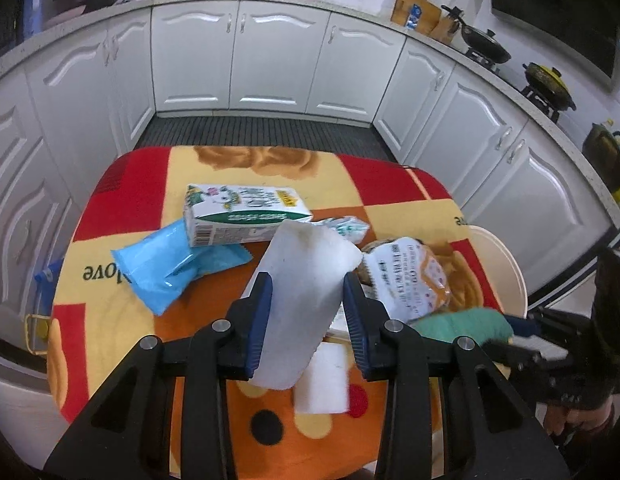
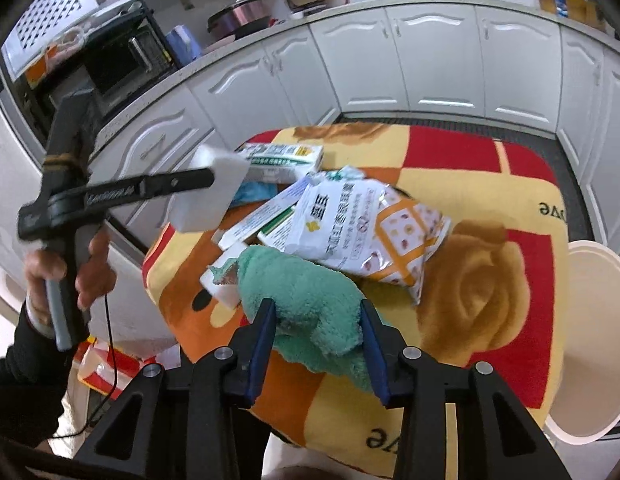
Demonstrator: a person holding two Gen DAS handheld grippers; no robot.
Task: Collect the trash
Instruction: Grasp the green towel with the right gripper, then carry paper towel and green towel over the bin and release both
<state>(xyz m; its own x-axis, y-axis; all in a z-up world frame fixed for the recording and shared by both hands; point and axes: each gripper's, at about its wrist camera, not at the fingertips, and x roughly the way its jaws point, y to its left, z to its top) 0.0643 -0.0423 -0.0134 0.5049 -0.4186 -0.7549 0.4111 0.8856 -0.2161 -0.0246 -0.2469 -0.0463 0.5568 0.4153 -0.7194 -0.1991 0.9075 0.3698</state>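
Note:
My left gripper (image 1: 307, 292) is shut on a stiff white paper sheet (image 1: 310, 264), which it holds above the table. From the right wrist view the left gripper (image 2: 211, 178) shows side-on in a person's hand (image 2: 89, 268), with the white sheet (image 2: 213, 196) in it. My right gripper (image 2: 318, 308) is shut on a green fluffy cloth (image 2: 305, 292) just over the table's near edge. On the patterned tablecloth (image 1: 390, 184) lie a white-green carton (image 1: 237, 212), a blue packet (image 1: 165, 268), a printed snack bag (image 2: 370, 228) and flat boxes (image 2: 261, 216).
A white bin (image 2: 590, 340) stands beside the table on the right, also visible as the bin (image 1: 498, 264) in the left wrist view. White kitchen cabinets (image 1: 269, 60) ring the table. A red-white bag (image 2: 105, 372) lies on the floor at the left.

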